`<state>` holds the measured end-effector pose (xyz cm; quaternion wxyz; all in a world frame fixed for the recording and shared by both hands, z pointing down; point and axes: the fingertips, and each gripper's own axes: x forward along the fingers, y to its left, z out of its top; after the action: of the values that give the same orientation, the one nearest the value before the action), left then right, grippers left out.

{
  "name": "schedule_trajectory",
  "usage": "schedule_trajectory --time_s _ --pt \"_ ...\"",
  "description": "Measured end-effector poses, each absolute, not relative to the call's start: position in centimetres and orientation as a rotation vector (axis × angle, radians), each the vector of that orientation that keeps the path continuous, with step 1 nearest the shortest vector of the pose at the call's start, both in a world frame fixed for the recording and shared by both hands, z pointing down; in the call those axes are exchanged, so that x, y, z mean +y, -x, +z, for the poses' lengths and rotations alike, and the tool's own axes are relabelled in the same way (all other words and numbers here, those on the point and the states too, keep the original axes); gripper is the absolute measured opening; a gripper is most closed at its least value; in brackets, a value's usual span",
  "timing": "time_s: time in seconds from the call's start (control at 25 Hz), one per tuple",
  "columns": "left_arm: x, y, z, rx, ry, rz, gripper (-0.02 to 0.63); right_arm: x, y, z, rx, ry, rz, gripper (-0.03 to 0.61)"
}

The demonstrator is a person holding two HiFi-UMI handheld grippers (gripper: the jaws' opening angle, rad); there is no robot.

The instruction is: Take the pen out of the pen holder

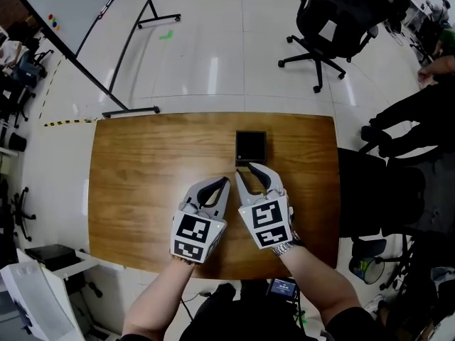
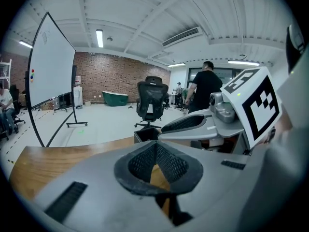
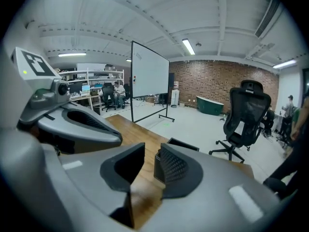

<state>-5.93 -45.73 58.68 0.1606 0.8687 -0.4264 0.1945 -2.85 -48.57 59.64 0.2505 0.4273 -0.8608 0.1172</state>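
Observation:
A black square pen holder stands on the wooden table, toward its far edge; its inside is dark and I can make out no pen in it. My right gripper sits just in front of the holder, open, with nothing between its fingers. In the right gripper view the holder shows just past the open gripper. My left gripper lies beside the right one, a little further from the holder, tips together. In the left gripper view this gripper looks shut and empty, the holder beyond.
A whiteboard on a wheeled stand is on the floor beyond the table's left side. A black office chair is beyond the far right corner. A seated person's legs are at the right. More chairs crowd the table's right edge.

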Motion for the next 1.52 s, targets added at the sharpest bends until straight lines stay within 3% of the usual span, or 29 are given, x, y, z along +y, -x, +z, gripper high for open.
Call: schedule_trajectory --time_s 0.68,1.0,1.52 --pt "-49.1 6.4 62.1 -1.223 -2.411 0.584 0.005 -52.7 3.6 64.0 -2.275 -1.098 0.318 0.109" --pt "-49.6 6.1 62.2 -1.218 -2.407 0.586 0.005 -53.2 3.1 64.4 -2.243 -1.097 0.306 0.057" --pt "-49.0 5.5 60.6 -1.223 -2.437 0.581 0.005 -52.8 1.8 62.1 -2.249 -1.157 0.267 0.044"
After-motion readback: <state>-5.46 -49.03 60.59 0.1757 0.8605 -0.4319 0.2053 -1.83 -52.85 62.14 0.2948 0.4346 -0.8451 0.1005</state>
